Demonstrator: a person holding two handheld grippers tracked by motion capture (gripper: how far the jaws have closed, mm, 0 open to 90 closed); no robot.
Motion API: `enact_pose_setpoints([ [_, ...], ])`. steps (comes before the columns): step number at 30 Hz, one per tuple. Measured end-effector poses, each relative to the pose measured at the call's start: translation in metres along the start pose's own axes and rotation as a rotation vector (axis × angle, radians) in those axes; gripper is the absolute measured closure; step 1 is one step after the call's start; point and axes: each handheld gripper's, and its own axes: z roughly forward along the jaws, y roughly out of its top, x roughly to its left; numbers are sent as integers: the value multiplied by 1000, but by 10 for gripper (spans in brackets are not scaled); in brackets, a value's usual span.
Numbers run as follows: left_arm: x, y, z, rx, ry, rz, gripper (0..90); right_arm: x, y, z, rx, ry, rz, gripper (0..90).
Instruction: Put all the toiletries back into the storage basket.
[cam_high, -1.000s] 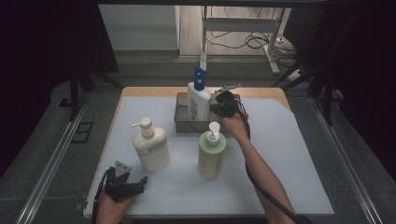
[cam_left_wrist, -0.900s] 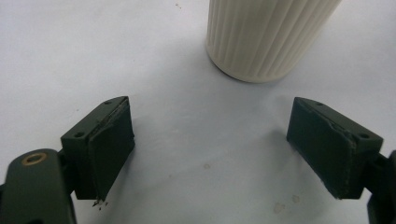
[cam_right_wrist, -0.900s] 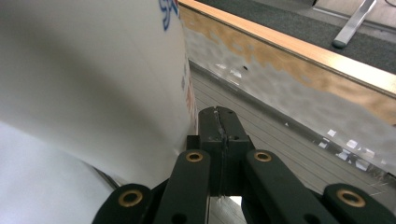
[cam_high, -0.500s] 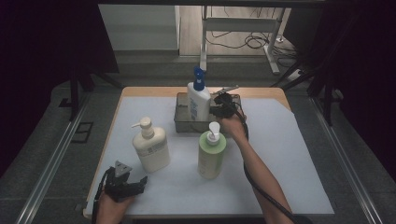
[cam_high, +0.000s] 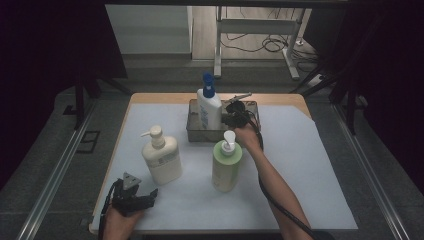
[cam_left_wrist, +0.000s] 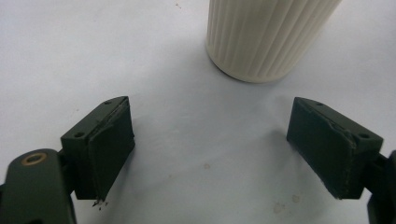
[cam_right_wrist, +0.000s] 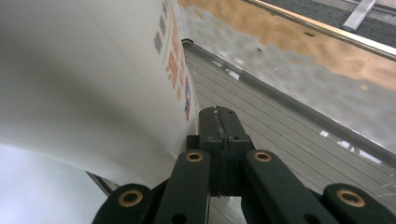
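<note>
A white bottle with a blue pump stands in a metal tray at the back of the table. My right gripper is in the tray just right of that bottle. In the right gripper view the right gripper is shut with nothing between its jaws, close beside the white bottle and above the tray floor. My left gripper rests near the front left edge. In the left gripper view the left gripper is open and empty, facing the ribbed base of a cream bottle.
A cream pump bottle and a green pump bottle stand upright on the white sheet in front of the tray. The green bottle is close to my right forearm. Dark floor and table legs lie beyond the table.
</note>
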Motion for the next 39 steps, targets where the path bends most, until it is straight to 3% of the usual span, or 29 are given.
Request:
enact_pose_setpoints([
  [39,0,0,0,0,0,1,146,27,8,17,4,63,-51,897],
])
